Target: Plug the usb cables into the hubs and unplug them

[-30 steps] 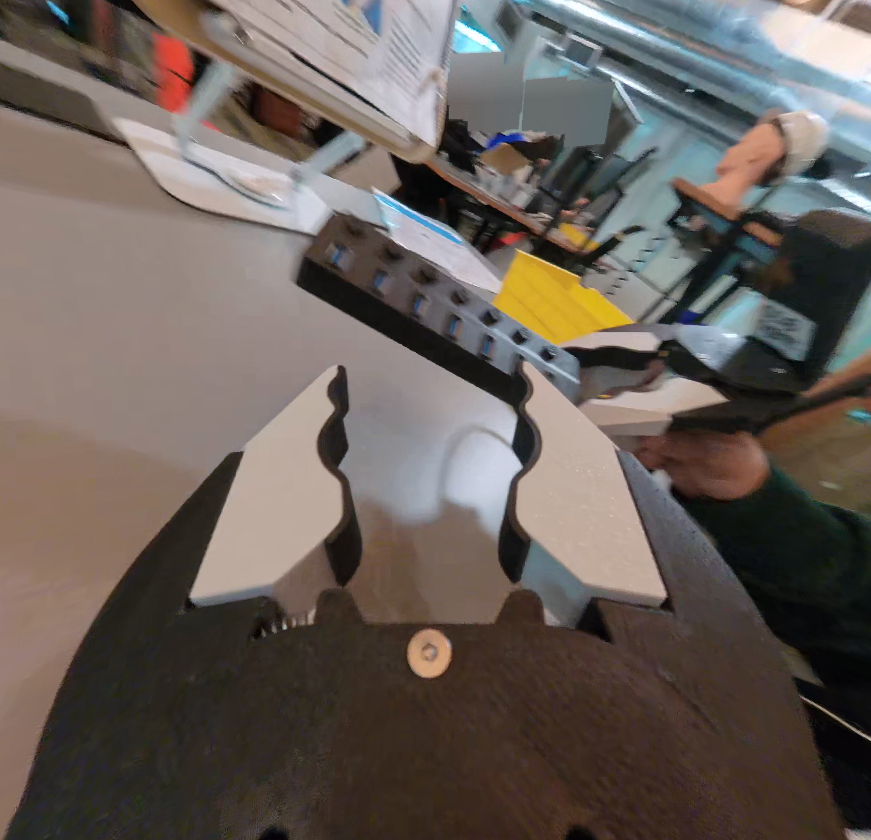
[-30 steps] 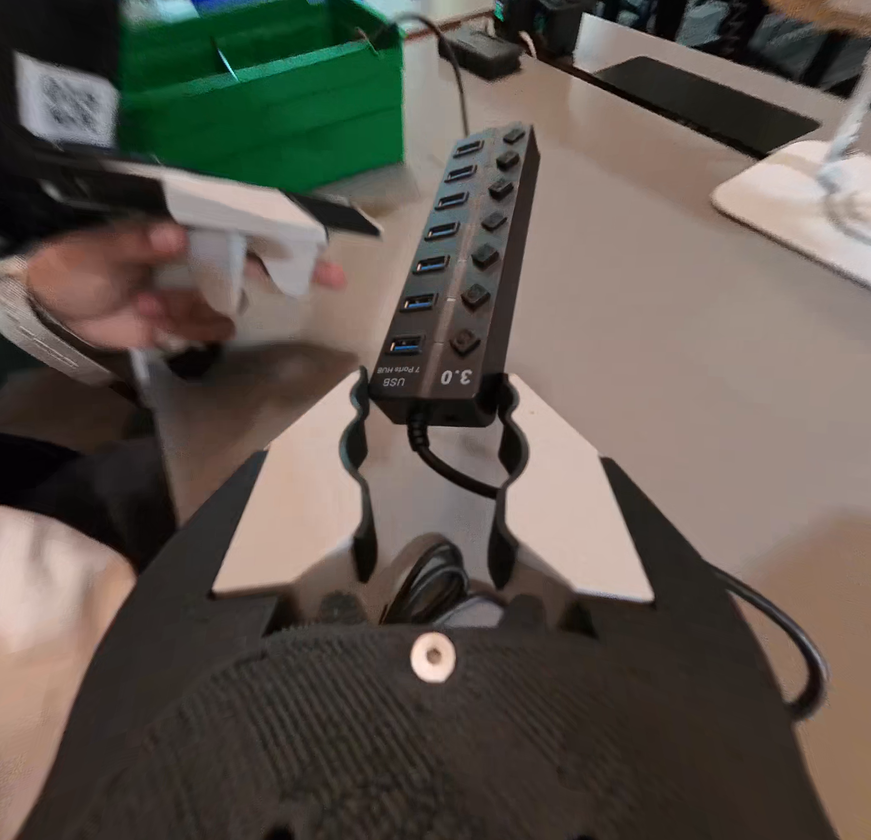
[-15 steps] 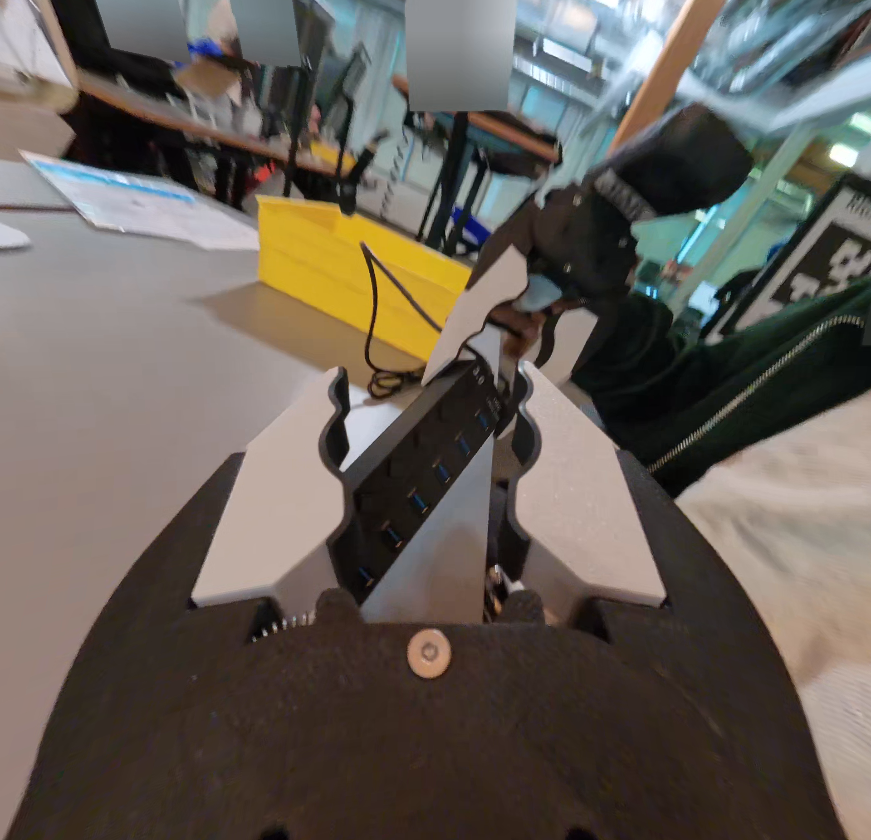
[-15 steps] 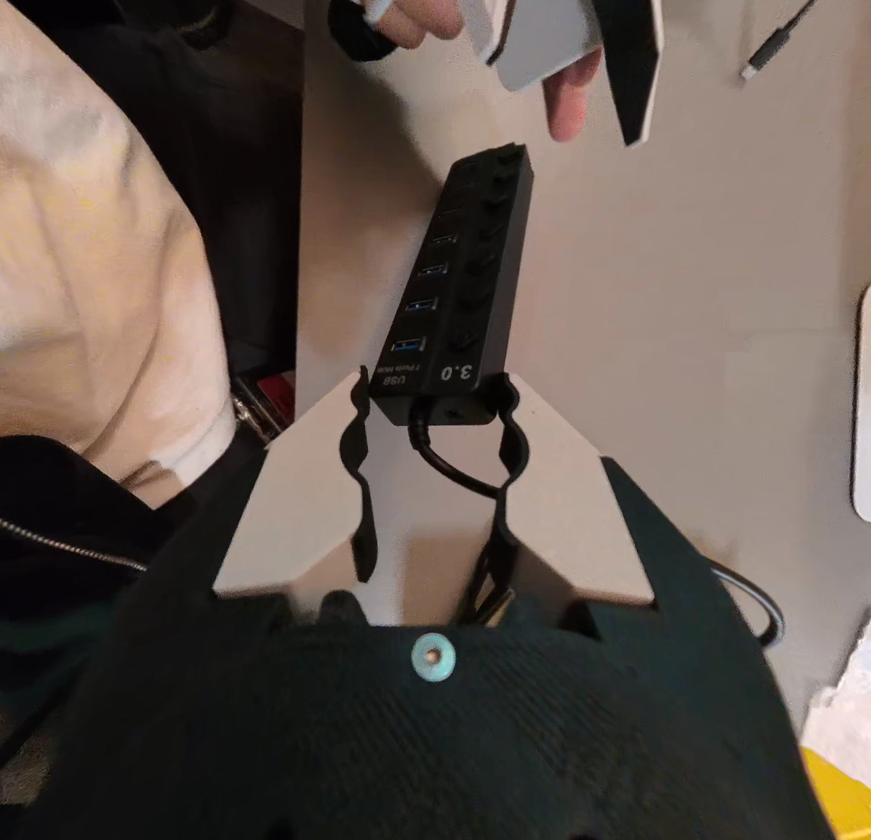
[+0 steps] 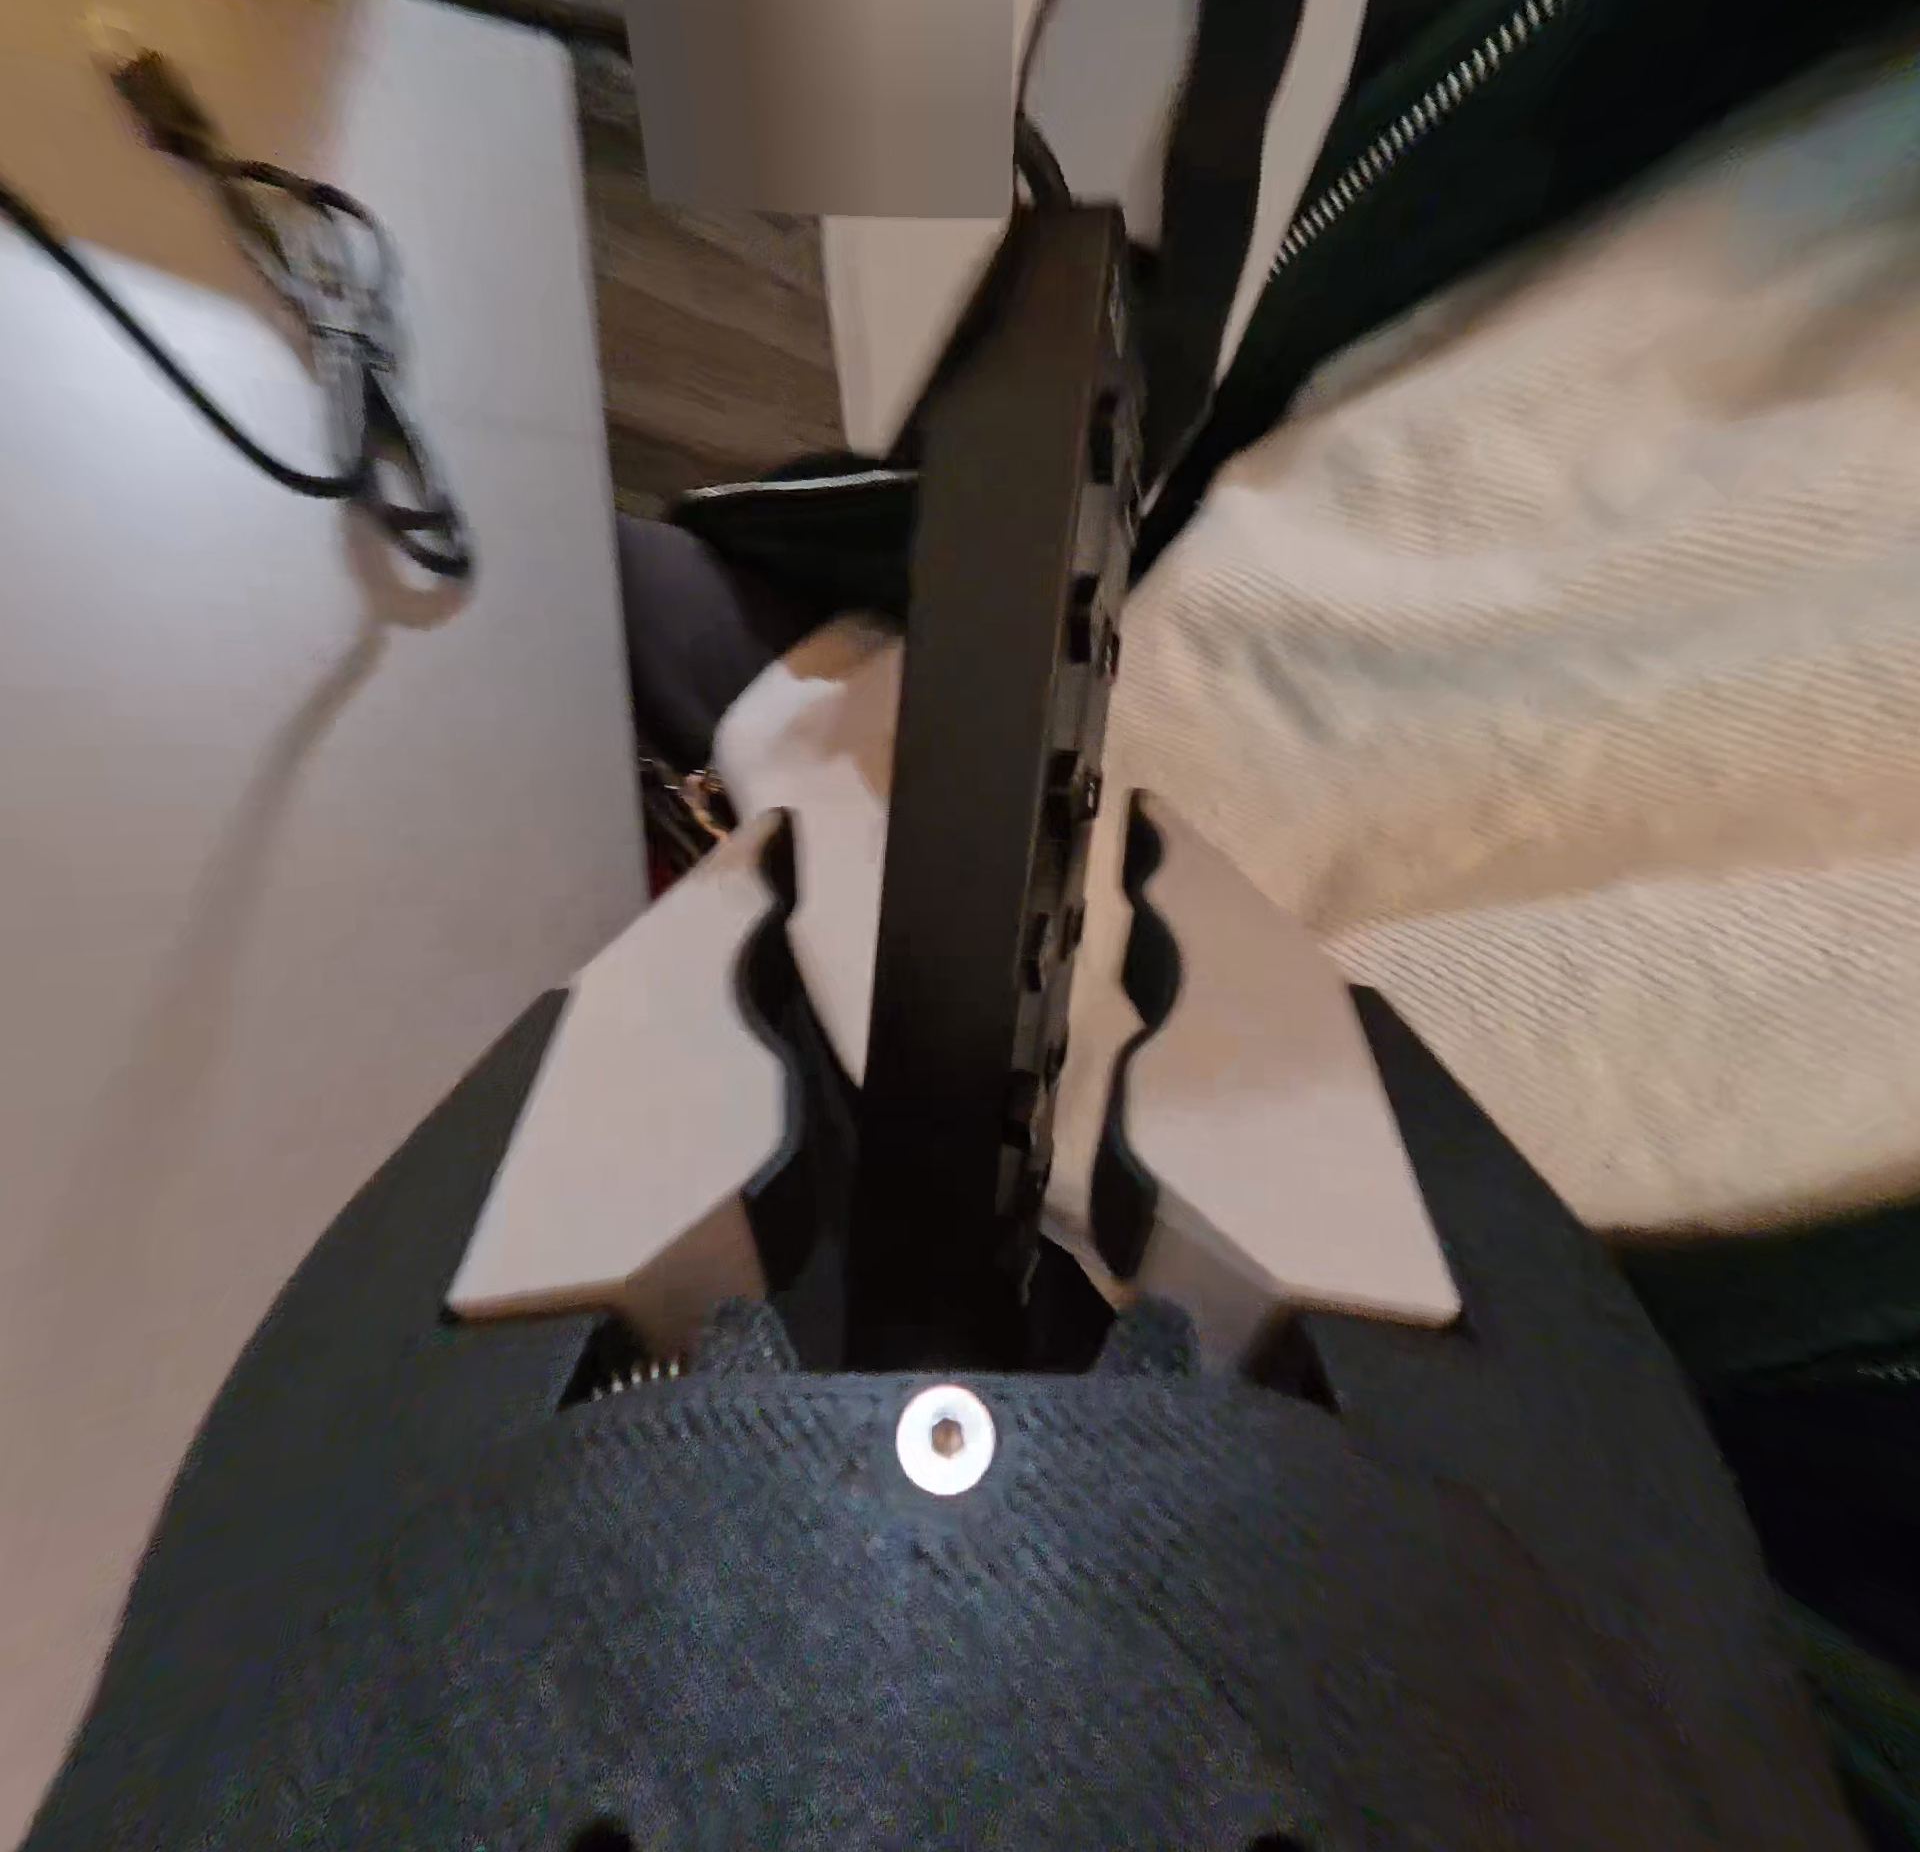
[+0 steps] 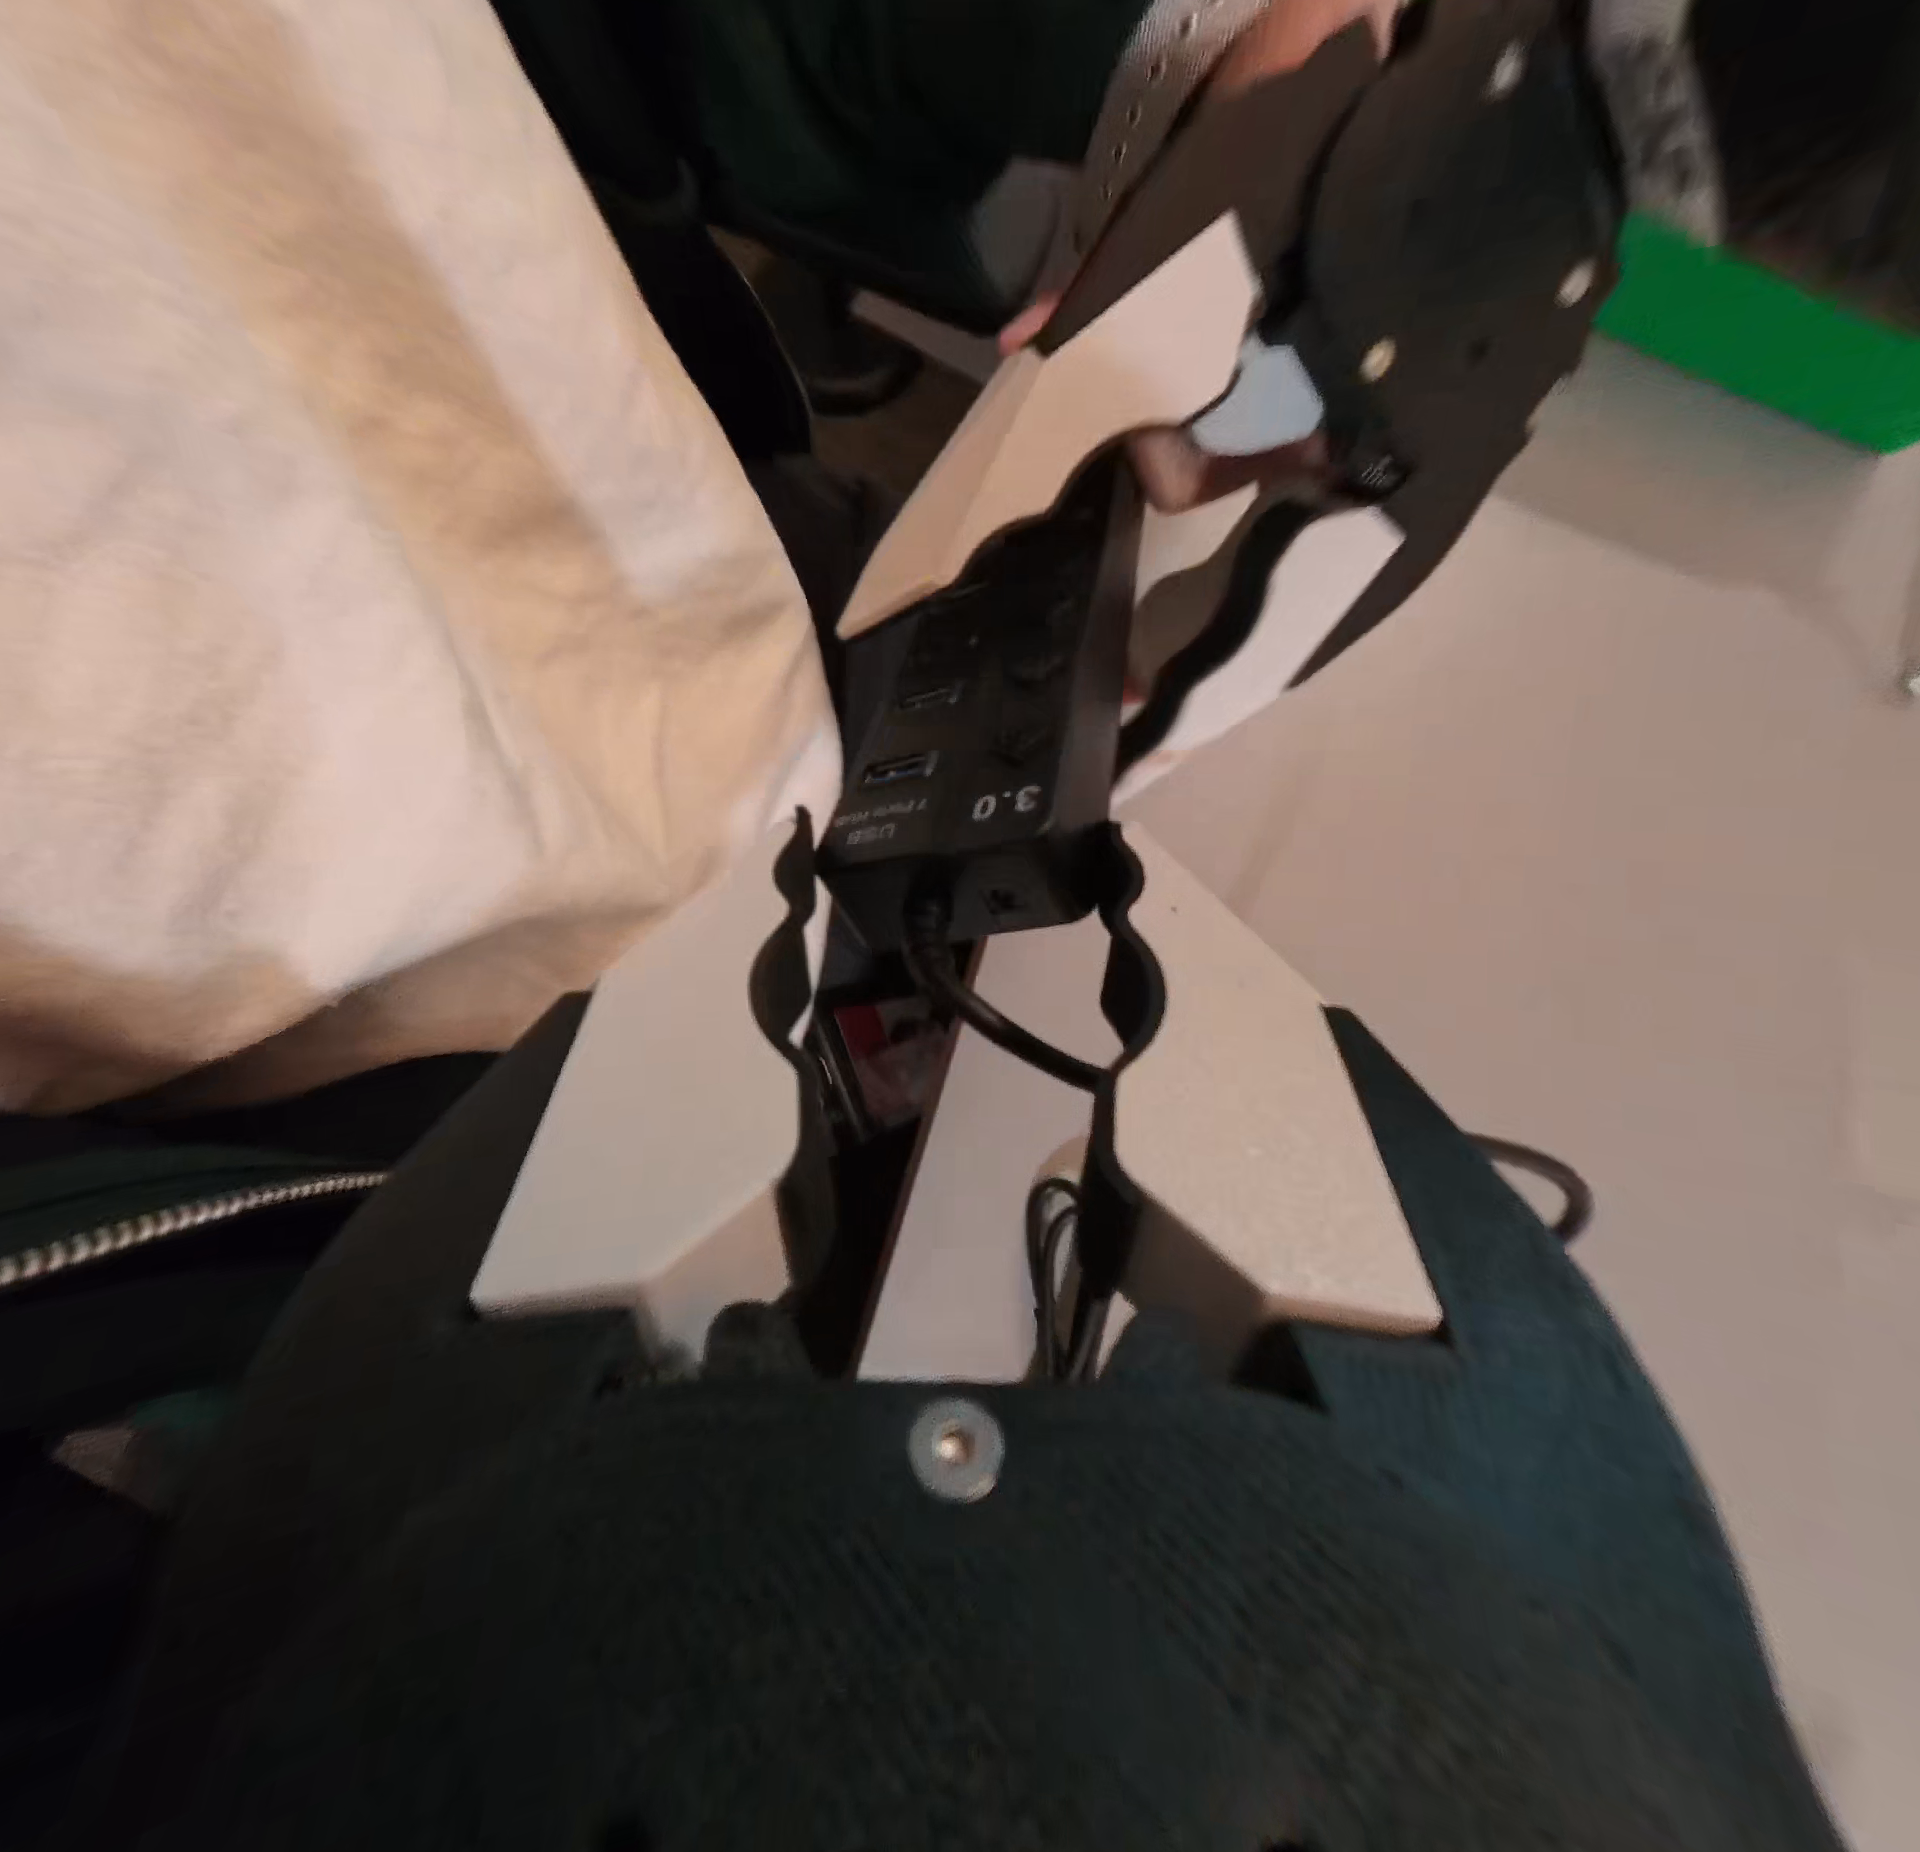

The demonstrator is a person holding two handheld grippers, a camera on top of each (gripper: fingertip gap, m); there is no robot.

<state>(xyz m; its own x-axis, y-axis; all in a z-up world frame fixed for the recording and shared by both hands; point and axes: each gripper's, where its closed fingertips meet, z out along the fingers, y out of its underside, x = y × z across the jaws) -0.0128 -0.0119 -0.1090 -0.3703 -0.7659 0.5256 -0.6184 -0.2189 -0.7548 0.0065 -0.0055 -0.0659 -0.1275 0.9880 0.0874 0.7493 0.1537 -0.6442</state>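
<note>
Black seven-port USB hub [image 6: 987, 722] held in air over my lap, off table [image 6: 1507, 867]. My right gripper [image 6: 961, 867] clamped on its cable end; my left gripper [image 5: 961, 846] spread wide around far end, fingers not touching.

Progress, my guess: early. Visible ports empty, nothing plugged.

Right view alone shows port face and hub's own cord [image 6: 997, 1023]. Left view alone shows loose USB cable [image 5: 353, 348] lying on table, well apart; hub there seen edge-on.

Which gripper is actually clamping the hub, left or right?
The right gripper: its fingertips pinch the cable end of the hub. The left gripper only straddles the hub, open, with gaps on both sides.
</note>
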